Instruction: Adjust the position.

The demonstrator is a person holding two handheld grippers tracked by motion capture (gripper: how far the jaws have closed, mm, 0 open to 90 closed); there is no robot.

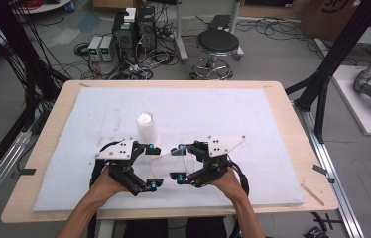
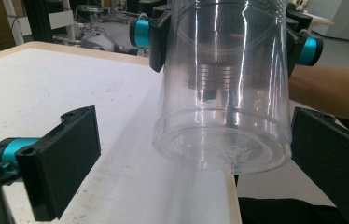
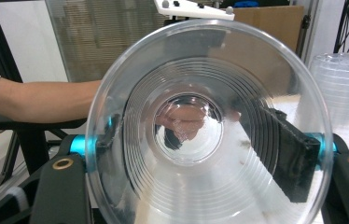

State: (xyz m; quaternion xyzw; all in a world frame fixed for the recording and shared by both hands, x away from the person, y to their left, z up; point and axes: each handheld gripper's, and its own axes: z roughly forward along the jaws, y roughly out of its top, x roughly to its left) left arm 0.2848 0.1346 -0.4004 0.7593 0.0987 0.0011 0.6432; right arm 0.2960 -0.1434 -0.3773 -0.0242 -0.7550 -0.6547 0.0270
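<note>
Your table (image 1: 282,106) carries the white pad (image 1: 223,114), and the cup stack (image 1: 146,126) stands upright at about 11 o'clock from your grippers. Your right gripper (image 1: 179,162) has its jaws closed on the clear cup (image 1: 166,163), lying sideways, base pointing to 9 o'clock. Your left gripper (image 1: 154,167) is spread wide, jaws either side of the cup's base without touching it.

No text, label, brand or number can be read anywhere.
</note>
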